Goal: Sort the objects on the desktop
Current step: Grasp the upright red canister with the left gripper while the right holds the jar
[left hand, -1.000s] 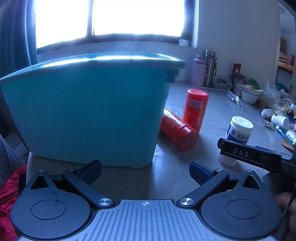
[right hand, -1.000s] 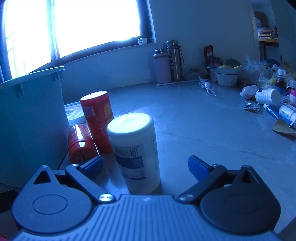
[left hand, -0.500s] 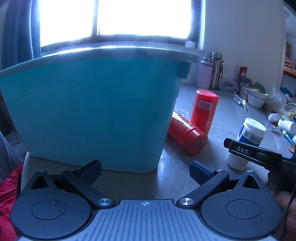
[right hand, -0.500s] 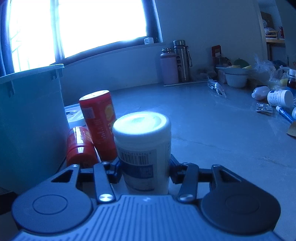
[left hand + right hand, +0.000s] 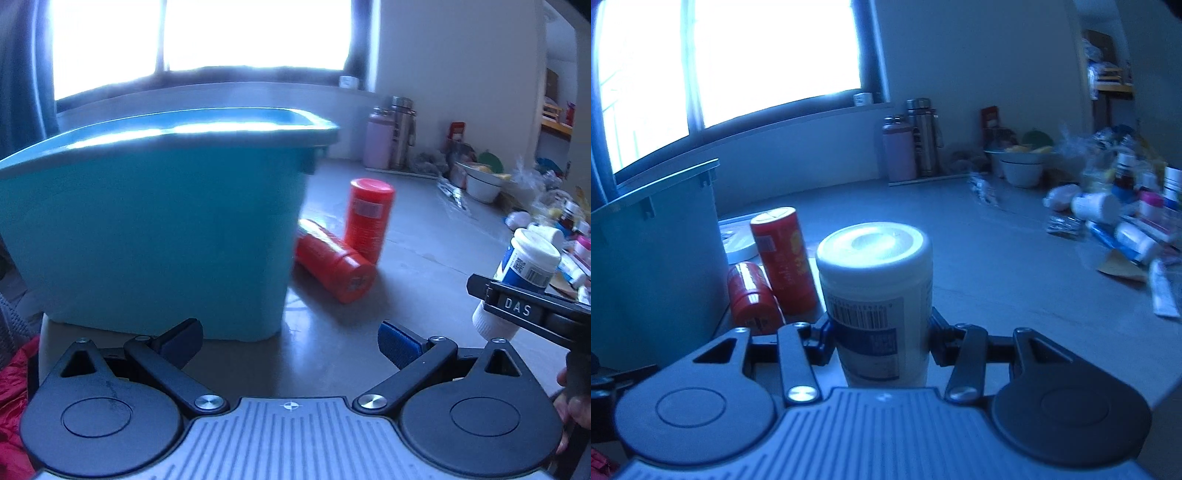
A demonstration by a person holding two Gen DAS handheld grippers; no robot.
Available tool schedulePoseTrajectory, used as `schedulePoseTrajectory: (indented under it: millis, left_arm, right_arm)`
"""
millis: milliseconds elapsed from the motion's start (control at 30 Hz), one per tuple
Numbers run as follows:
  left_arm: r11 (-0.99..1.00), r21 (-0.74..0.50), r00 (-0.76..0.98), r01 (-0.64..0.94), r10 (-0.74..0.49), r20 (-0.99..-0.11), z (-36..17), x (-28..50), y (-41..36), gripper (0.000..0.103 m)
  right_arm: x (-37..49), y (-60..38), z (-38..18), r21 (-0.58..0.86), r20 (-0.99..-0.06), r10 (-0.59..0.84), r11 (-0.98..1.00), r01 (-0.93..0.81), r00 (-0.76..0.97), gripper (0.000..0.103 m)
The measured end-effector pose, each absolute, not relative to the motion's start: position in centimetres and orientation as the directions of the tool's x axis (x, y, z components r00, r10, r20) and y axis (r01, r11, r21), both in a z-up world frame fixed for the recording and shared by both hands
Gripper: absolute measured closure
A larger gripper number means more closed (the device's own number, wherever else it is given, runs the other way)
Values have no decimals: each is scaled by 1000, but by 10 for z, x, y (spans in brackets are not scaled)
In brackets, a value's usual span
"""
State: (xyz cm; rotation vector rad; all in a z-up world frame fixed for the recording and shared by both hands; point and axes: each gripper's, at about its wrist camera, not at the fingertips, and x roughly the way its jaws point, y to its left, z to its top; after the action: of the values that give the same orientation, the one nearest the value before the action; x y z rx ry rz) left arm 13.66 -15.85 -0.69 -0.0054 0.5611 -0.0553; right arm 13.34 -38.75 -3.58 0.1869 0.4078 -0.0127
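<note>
My right gripper (image 5: 881, 343) is shut on a white bottle with a blue label (image 5: 875, 295), held upright above the grey desk; the bottle also shows in the left wrist view (image 5: 524, 266), gripped at the right edge. My left gripper (image 5: 290, 341) is open and empty, just in front of a teal bin (image 5: 155, 229). One red canister stands upright (image 5: 367, 218) and another lies on its side (image 5: 332, 258) beside the bin's right wall. Both also show in the right wrist view, upright (image 5: 783, 258) and lying (image 5: 751, 299).
A pink bottle (image 5: 897, 151) and a steel flask (image 5: 923, 136) stand by the back wall. A white bowl (image 5: 1021, 168) and a heap of small bottles, tubes and packets (image 5: 1126, 225) fill the desk's right side. A white lid (image 5: 737, 240) lies behind the canisters.
My right gripper closed on the white bottle and has lifted it off the desk. My left gripper rose a little, so the bin's rim and inside now show.
</note>
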Motion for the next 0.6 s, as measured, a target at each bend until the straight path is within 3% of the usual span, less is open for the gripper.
schedulePoseTrajectory:
  millis: [600]
  left_arm:
    - [995, -14, 849, 98, -91, -520, -10, 113, -188, 1]
  right_arm:
    - [71, -407, -27, 161, -385, -81, 975, 153, 920, 54]
